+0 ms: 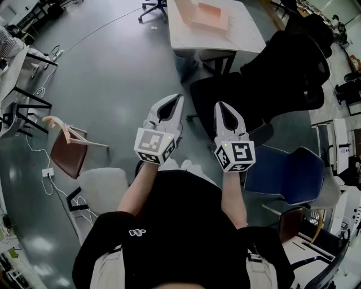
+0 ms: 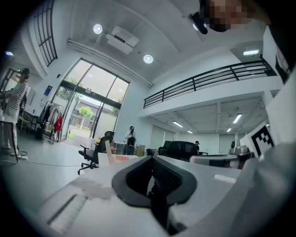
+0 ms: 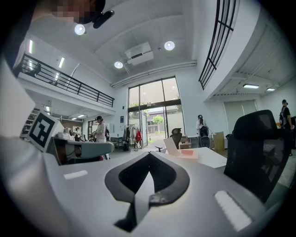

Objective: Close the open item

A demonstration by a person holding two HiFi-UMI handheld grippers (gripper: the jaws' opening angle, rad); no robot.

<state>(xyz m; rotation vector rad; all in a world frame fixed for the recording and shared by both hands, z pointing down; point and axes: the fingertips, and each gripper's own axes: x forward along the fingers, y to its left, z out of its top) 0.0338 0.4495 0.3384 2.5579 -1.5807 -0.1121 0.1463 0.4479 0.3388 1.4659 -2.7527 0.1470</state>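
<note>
At the centre of the frame, nearest us, we hold the white left gripper (image 1: 178, 100) and white right gripper (image 1: 218, 105) side by side, both jaws clenched on nothing. Beyond them, to the right, stands a black mesh office chair (image 1: 293, 68). Farthest, at top centre, the open pale pink flat box (image 1: 204, 14) lies on the white desk (image 1: 243, 37).

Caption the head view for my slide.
Left claw and right claw, both shut, held level over the floor, facing an open pink box on a white table.
</note>
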